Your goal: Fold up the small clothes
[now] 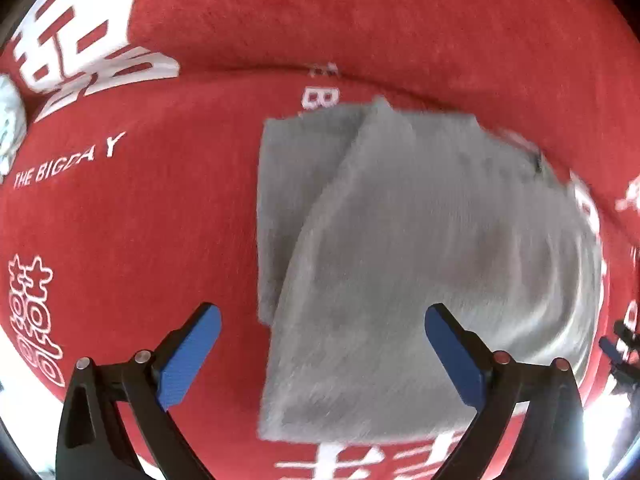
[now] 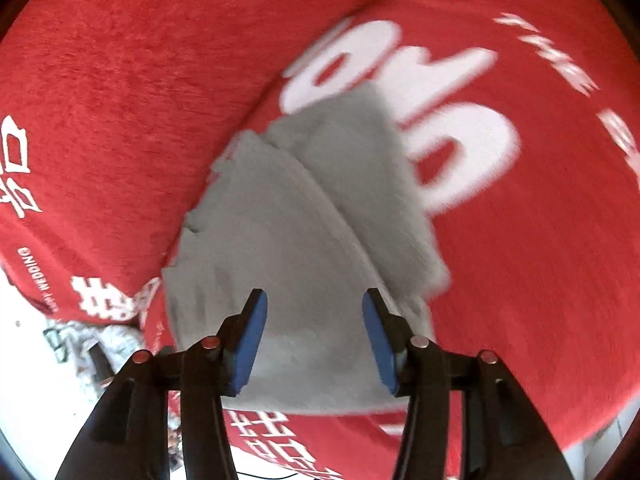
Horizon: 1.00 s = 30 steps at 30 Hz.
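Observation:
A grey folded garment [image 1: 420,240] lies flat on a red blanket [image 1: 160,220] with white lettering. One layer is folded over another, with a diagonal edge running down its left part. My left gripper [image 1: 322,312] points down over the garment's near half, its jaws wide open, and the blue pads [image 1: 192,356] touch nothing. In the right wrist view the same garment [image 2: 288,240] lies below my right gripper [image 2: 314,294], whose jaws stand apart above the cloth with nothing pinched between them.
The red blanket [image 2: 520,260] covers the whole work surface and shows a raised fold line across the back. A pale patterned cloth [image 1: 8,120] sits at the left edge. More patterned fabric [image 2: 100,344] and a bright white floor lie beyond the blanket's edge.

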Each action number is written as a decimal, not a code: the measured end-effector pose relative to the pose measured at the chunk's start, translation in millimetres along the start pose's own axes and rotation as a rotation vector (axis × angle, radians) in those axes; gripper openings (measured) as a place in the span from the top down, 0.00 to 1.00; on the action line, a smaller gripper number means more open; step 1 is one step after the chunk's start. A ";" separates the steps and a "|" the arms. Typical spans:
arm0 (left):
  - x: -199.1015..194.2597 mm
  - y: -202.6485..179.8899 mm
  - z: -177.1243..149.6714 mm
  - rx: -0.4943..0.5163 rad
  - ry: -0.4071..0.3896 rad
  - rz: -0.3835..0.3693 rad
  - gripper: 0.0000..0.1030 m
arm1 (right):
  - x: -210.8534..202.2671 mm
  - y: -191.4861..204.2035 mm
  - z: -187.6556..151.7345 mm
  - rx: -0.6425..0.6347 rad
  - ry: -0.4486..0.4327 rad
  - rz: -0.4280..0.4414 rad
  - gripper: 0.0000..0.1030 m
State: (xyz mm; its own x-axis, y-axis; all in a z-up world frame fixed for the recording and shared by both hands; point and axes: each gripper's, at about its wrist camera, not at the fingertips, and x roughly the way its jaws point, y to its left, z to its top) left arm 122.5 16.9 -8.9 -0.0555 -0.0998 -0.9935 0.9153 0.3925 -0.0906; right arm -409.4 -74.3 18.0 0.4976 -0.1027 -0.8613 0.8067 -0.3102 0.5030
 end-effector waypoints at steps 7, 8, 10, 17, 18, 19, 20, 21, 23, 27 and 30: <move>13.2 23.5 -21.1 0.045 0.069 0.004 0.01 | 18.3 -18.1 -7.5 -0.087 0.030 -0.200 0.48; 14.5 28.1 -22.3 0.038 0.071 0.009 0.01 | 21.9 -18.9 -7.3 -0.102 0.051 -0.213 0.59; 13.3 34.7 -28.8 0.027 0.074 0.011 0.01 | 20.6 -11.9 -9.6 -0.140 0.061 -0.234 0.92; 33.6 50.8 -50.8 0.053 0.108 0.088 0.01 | 24.3 -22.9 -11.0 -0.172 0.059 -0.337 0.92; 36.2 54.9 -53.8 0.045 0.117 0.090 0.01 | 22.8 -23.3 -10.1 -0.164 0.051 -0.337 0.91; 35.7 59.1 -56.0 0.033 0.118 0.080 0.01 | 20.7 -22.4 -10.8 -0.159 0.049 -0.338 0.91; 33.7 64.0 -57.8 0.017 0.114 0.068 0.05 | 17.4 -21.7 -12.2 -0.158 0.048 -0.345 0.89; 30.9 68.3 -59.3 0.005 0.112 0.057 0.16 | 14.0 -21.6 -13.8 -0.158 0.046 -0.361 0.88; 22.2 73.3 -58.7 -0.009 0.110 0.006 0.33 | 4.8 -21.1 -18.4 -0.147 0.019 -0.417 0.88; -5.7 61.1 -42.7 0.043 0.029 -0.023 0.54 | -20.4 -5.8 -20.4 -0.123 -0.090 -0.419 0.88; -17.6 45.5 -19.3 0.082 -0.035 -0.068 0.54 | -17.5 14.9 -11.8 -0.162 -0.106 -0.362 0.88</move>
State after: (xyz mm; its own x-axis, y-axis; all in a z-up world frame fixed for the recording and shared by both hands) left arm 157.4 54.2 3.2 -0.1063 -0.1560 -0.9820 0.9396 0.3074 -0.1505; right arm -402.4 -66.0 41.5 0.1435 -0.1139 -0.9831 0.9677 -0.1920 0.1635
